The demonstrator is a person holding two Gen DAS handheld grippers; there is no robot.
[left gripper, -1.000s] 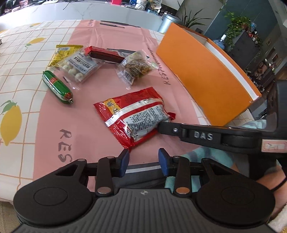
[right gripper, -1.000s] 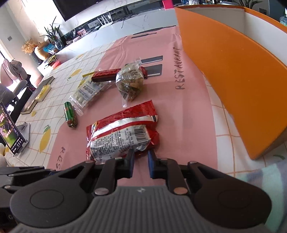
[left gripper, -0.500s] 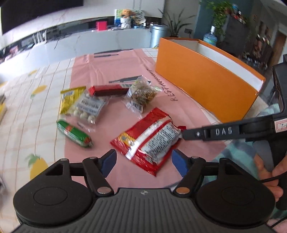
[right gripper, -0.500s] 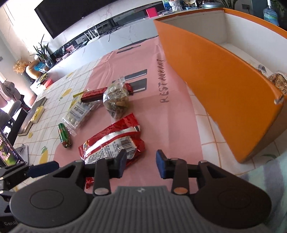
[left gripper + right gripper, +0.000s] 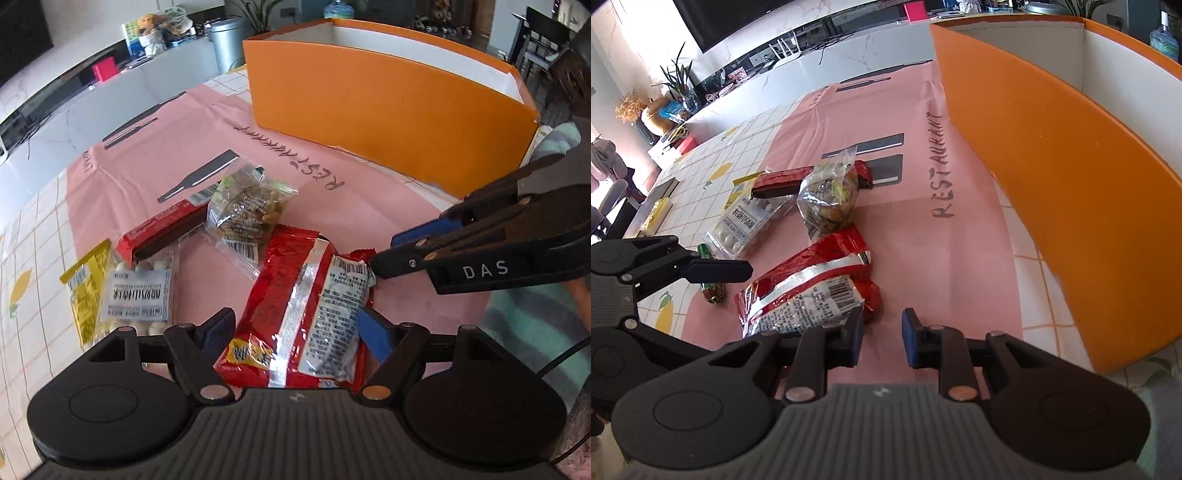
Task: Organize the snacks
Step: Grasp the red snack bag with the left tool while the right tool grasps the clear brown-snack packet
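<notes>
A big red snack bag [image 5: 299, 314] lies on the pink mat; it also shows in the right wrist view [image 5: 809, 288]. My left gripper [image 5: 295, 332] is open wide, its jaws on either side of the bag's near end. My right gripper [image 5: 881, 336] is open and empty, just right of the bag; it appears from the side in the left wrist view [image 5: 417, 243]. An orange box [image 5: 388, 107] stands to the right, also in the right wrist view [image 5: 1071, 184].
Behind the bag lie a clear bag of mixed nuts [image 5: 247, 210], a dark red bar [image 5: 162, 229], a clear pack of white balls [image 5: 136, 295], a yellow packet [image 5: 86, 291] and a green sausage [image 5: 711, 288]. A teal cloth [image 5: 532, 325] lies at the right.
My left gripper has opened and moved forward and down until its jaws straddle the red bag. My right gripper has opened and let go of the bag's edge.
</notes>
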